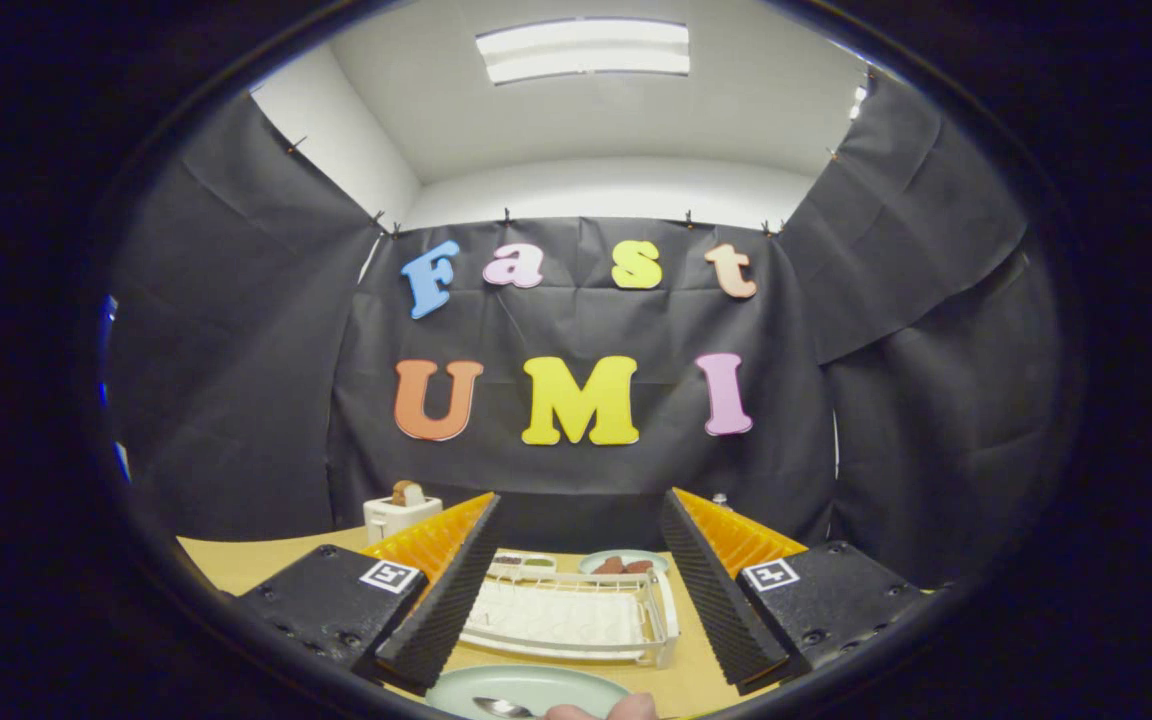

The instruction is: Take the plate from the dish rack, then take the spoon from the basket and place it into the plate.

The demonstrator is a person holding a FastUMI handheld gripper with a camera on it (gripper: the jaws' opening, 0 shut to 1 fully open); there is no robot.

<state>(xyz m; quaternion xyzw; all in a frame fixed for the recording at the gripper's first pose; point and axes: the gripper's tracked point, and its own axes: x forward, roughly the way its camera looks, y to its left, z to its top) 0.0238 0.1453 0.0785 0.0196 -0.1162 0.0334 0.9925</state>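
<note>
My gripper (578, 530) is open, its two ribbed black pads (441, 600) spread wide with nothing between them. Low between the fingers, close to me, lies a pale green plate (536, 687) on the wooden table, with a metal spoon (502, 707) resting in it. A person's fingertips (601, 711) touch the plate's near edge beside the spoon. Beyond the plate, between the fingers, sits the white wire dish rack (576, 615).
A white toaster (398, 512) with bread in it stands at the back left of the table (236, 560). Behind the rack are a small tray (526, 563) and a pale plate with brown food (624, 563). Black cloth walls close the booth.
</note>
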